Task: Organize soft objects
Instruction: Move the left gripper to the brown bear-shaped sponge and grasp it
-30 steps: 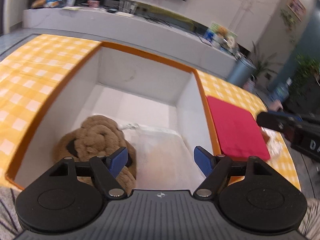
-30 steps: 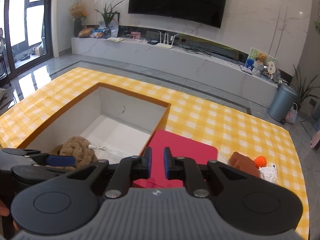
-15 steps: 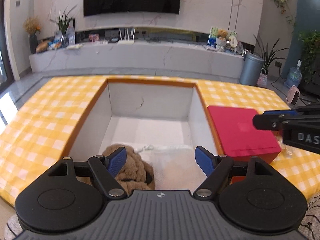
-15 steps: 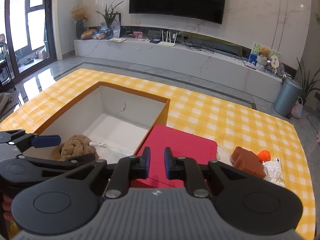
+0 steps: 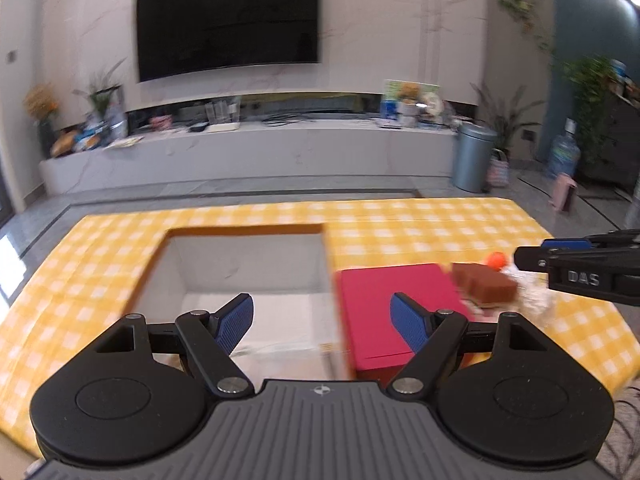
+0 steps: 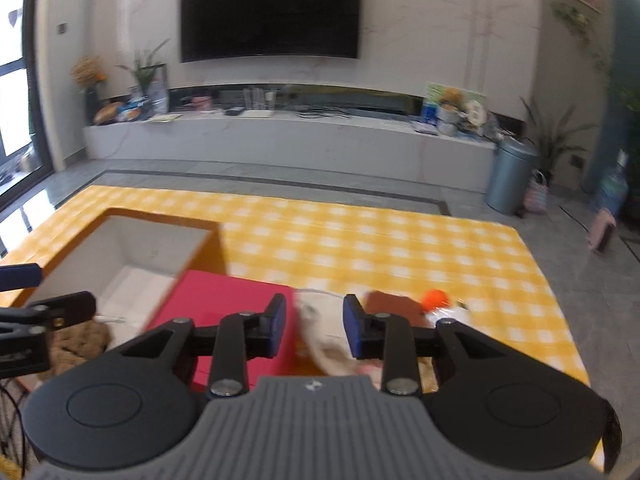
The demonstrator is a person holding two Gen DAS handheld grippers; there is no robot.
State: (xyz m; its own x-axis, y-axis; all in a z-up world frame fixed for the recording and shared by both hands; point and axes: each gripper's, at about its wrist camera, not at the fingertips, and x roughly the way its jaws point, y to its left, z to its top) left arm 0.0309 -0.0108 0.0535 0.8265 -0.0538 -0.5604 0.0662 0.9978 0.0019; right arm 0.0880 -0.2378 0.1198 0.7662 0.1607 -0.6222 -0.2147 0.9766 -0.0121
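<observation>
Blue-padded fingers of the left gripper (image 5: 322, 322) stand wide apart, released, holding nothing, above the near edge of the open white-lined box with an orange rim (image 5: 244, 258). That box sits on a yellow-and-white checked tablecloth (image 6: 360, 240). Just right of the box lies a flat red square lid (image 5: 394, 300). Right of the lid rest a brown block-shaped soft toy (image 5: 484, 286) and a small orange ball (image 6: 435, 299) beside crinkled clear wrap. The right gripper (image 6: 314, 330) is parted, empty, over a blurred pale soft item (image 6: 320, 334) just right of the lid. A brown knitted plush (image 6: 82, 340) lies inside the box.
</observation>
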